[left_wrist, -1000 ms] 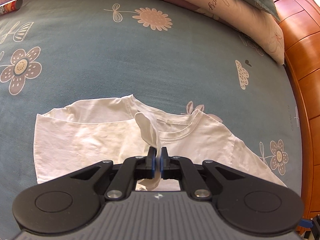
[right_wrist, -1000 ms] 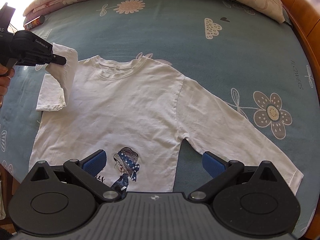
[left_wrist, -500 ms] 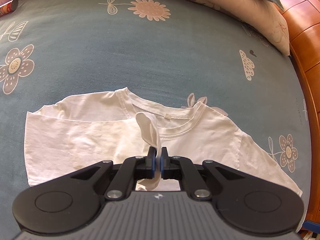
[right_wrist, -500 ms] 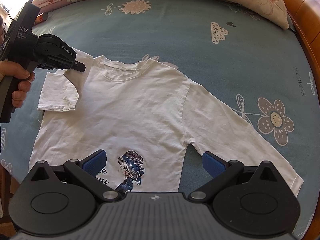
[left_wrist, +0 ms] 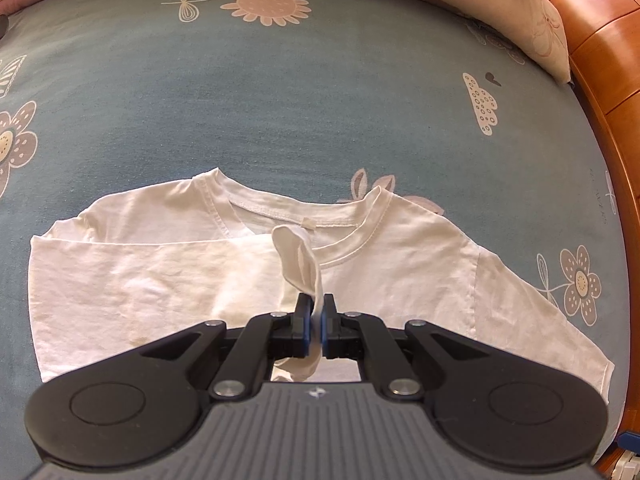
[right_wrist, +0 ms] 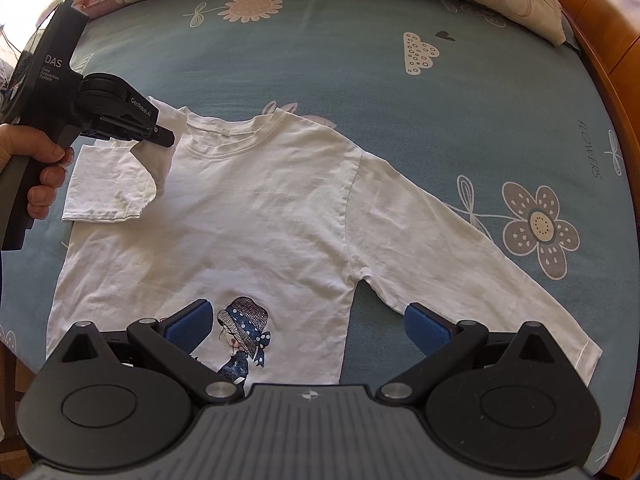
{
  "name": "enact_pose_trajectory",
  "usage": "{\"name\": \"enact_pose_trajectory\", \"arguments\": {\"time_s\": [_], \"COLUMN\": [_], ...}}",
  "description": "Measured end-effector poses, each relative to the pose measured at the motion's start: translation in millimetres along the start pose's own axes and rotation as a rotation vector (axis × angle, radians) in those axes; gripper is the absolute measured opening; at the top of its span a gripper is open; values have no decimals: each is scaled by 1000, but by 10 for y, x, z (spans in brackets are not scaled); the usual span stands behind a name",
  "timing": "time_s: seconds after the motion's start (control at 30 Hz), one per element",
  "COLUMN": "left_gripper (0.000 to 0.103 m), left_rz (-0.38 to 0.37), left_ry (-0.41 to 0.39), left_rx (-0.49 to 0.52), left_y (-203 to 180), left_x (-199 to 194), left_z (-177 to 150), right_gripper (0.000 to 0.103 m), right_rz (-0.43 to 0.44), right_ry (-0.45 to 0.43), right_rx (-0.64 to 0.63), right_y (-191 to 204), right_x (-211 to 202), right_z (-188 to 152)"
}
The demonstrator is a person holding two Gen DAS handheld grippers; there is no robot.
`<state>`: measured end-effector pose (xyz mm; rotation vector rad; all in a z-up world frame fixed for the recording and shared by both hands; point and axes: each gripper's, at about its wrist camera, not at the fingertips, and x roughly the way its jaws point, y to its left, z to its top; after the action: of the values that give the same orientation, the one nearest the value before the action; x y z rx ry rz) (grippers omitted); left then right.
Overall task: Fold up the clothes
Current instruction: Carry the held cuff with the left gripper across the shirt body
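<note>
The left gripper (left_wrist: 316, 312), clamped on the sleeve (left_wrist: 298, 256), has carried it further over the shirt (right_wrist: 256, 208). The right gripper (right_wrist: 308, 328) stays spread, empty, above the hem.

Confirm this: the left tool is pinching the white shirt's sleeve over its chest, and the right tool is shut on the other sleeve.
Not quite. The right tool is open and grips nothing, as the right wrist view shows; the other sleeve lies flat on the bed. The left tool does pinch the sleeve of the white shirt over its chest.
</note>
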<state>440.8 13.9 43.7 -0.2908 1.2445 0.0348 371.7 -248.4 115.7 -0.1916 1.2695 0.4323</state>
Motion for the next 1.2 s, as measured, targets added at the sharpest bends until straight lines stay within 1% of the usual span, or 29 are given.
{"name": "enact_pose_trajectory", "arguments": {"time_s": [0.23, 0.47, 0.73, 0.97, 1.2], "left_gripper": [3, 3, 3, 3, 3], "left_rz": [0, -20, -21, -31, -40], "left_ry": [12, 11, 26, 36, 52], "left_rx": [16, 33, 51, 114, 137], "left_y": [-81, -190, -240, -434, -548], "left_x": [87, 109, 171, 226, 328], "left_z": [13, 22, 0, -37, -52], "right_gripper": [103, 103, 103, 103, 103], "right_rz": [-11, -8, -5, -8, -14], "right_ry": [14, 23, 25, 31, 42], "right_rx": [29, 10, 9, 20, 22], "right_y": [-108, -55, -43, -64, -75], "right_x": [52, 89, 107, 121, 155], "right_z": [-20, -49, -61, -84, -137]}}
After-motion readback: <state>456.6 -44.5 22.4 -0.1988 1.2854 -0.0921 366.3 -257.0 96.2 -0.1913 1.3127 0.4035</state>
